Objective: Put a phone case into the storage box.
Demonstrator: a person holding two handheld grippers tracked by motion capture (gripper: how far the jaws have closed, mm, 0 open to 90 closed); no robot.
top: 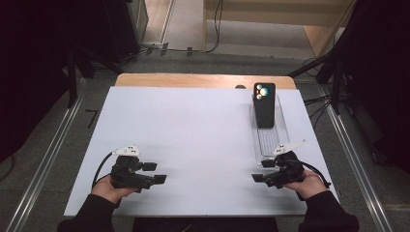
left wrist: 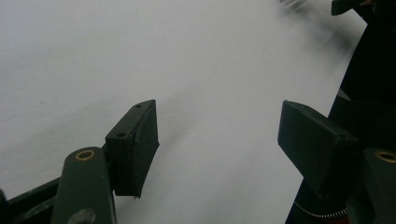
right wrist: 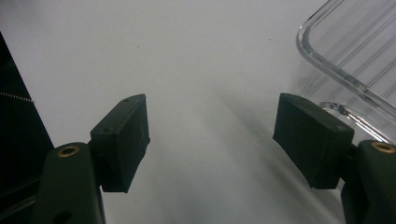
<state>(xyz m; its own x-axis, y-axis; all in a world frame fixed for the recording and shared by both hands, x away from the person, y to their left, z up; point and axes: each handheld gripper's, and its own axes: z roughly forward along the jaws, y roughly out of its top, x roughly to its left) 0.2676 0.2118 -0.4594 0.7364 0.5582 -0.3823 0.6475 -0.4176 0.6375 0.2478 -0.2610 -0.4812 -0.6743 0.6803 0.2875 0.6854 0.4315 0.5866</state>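
A black phone (top: pixel 264 104) with its camera lenses uppermost leans at the far end of a long clear plastic tray (top: pixel 270 142) on the right side of the white table (top: pixel 193 130). My left gripper (top: pixel 155 172) rests near the front left of the table, pointing right, its jaws open over bare white surface (left wrist: pixel 217 140). My right gripper (top: pixel 262 170) sits near the front right, pointing left, just in front of the tray's near end. Its jaws are open with nothing between them (right wrist: pixel 212 135). The tray's clear rim (right wrist: pixel 345 79) lies just beyond its right jaw.
The white board ends close behind both hands at the front edge (top: pixel 193 215). Metal rails (top: pixel 43 164) run along both sides of the table. Dark stands and cables (top: pixel 333 72) crowd the floor at the back right.
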